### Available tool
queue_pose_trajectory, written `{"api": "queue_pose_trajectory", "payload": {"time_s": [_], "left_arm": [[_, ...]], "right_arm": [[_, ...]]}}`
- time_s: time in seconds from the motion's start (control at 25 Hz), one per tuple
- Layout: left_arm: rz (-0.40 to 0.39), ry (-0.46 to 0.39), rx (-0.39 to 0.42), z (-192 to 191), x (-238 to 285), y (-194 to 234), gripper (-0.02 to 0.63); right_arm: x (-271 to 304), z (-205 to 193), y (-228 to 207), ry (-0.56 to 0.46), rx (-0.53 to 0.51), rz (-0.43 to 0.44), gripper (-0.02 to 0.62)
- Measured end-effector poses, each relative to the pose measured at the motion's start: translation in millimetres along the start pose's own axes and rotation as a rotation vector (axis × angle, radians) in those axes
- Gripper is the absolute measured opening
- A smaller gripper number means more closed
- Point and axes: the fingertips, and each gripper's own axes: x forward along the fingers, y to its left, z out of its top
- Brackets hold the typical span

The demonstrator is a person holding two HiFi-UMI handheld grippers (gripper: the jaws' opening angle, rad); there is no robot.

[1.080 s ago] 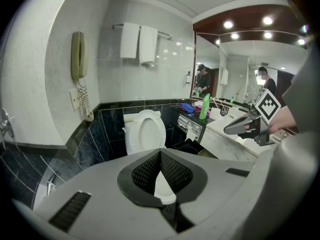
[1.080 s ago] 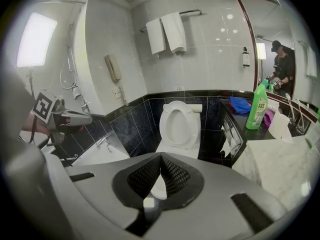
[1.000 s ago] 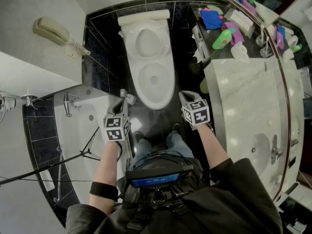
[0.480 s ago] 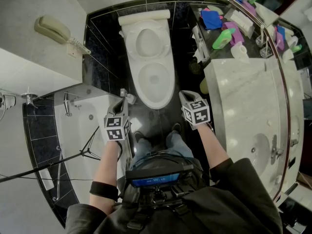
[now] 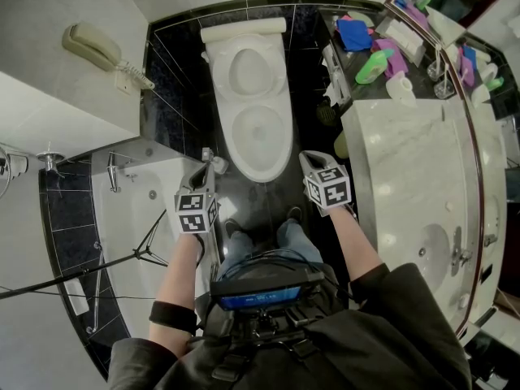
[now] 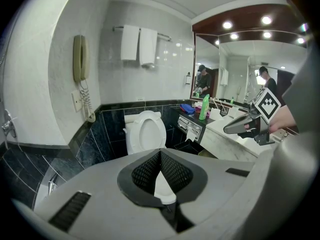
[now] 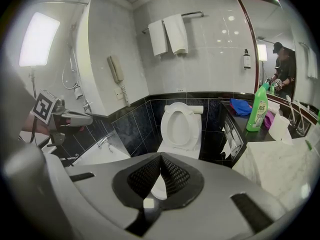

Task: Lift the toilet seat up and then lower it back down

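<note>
A white toilet (image 5: 258, 132) stands at 12 o'clock from the person, against the black-tiled wall. Its lid is tipped up against the tank, and the seat (image 5: 260, 167) appears to lie flat on the bowl, though the views leave that unsure. The left claw (image 6: 160, 154) and the right claw (image 7: 161, 157) hover well short of the bowl at its 7 and 5 o'clock, both pinched together with nothing between their pads. The seat is likely a stiff, light plastic ring, glossy and slippery, swinging on hinges at its far edge. The best hold is probably the near lip at 6 o'clock, with a pad slid beneath it or the rim pinched. Lowering calls for a slow hand so it does not slam. A bathtub (image 5: 134, 218) lies at 9 o'clock with a tripod (image 5: 150, 250) leaning over it. A wall telephone (image 5: 93, 47) hangs at 10 o'clock. The marble table (image 5: 406, 161) fills 3 o'clock, with a green bottle (image 5: 372, 65) and a blue cloth (image 5: 351, 32) at 1 o'clock. Nothing lies between the claws and the bowl.
</note>
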Motion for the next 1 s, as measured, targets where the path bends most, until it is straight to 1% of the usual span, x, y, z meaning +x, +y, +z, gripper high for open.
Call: {"api": "queue_pose_trajectory", "payload": {"time_s": [1.0], "left_arm": [[0.007,-0.009,-0.005,3.2,-1.2,6.4,0.008]], "right_arm": [[1.7,5.6,-1.5,-0.011,-0.008,-0.004,0.002]]}}
